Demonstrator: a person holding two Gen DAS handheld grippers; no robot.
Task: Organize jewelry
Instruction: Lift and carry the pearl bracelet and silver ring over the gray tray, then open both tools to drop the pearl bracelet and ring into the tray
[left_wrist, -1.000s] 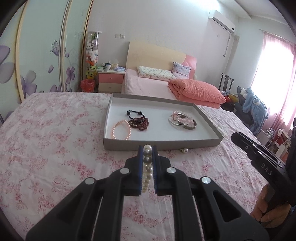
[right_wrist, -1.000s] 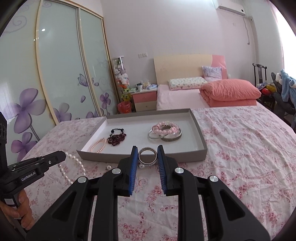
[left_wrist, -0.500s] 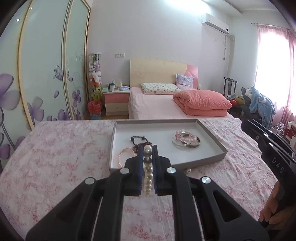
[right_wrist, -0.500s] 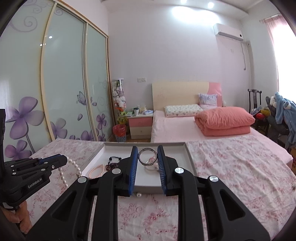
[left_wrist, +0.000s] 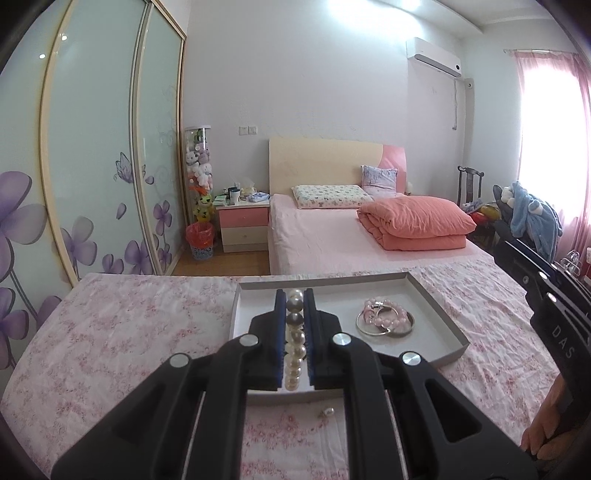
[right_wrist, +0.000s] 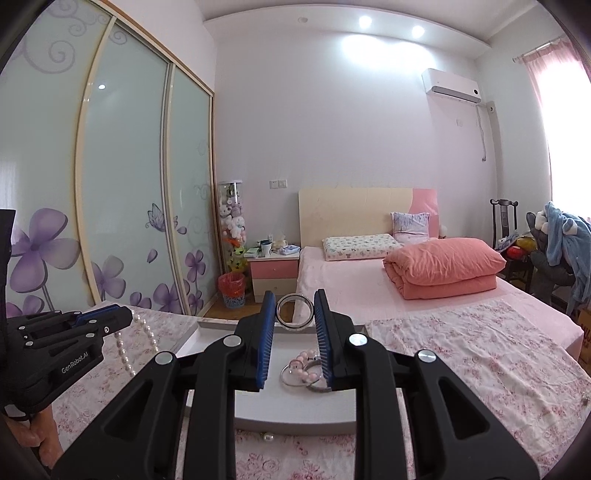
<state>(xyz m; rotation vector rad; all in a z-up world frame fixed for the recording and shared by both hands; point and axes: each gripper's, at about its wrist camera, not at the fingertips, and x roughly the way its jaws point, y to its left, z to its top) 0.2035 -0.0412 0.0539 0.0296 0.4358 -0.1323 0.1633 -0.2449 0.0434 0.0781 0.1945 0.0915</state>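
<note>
A: What is the left gripper holding?

B: A string of white pearls. The two jaws are squeezed almost all the way together, and the pearls sit in a row between the blue pads. In the right wrist view the rest of the string hangs down in a loop from the left gripper above the flowery bed cover.

A: And the right gripper?

B: It has a shiny metal bangle. The jaws are only a little way apart, and the ring is pinched between the blue pads near their tips. It stands up on its edge, so you can see right through the hole.

A: Where is the tray?

B: The grey tray lies flat on the bed cover, just in front of both grippers. Both grippers are up in the air over its near edge.

A: Is there anything in it?

B: Yes. Near the right side there is a pink bead bracelet lying on some silver bangles. They touch each other in one little pile. The left gripper hides the left part of the tray, so I cannot tell what is there.

A: Is anything on the cover outside the tray?

B: One small pearl lies just beside the tray's near edge. There is also a tiny shiny thing close to that edge. It is too small to tell what it is.
</note>
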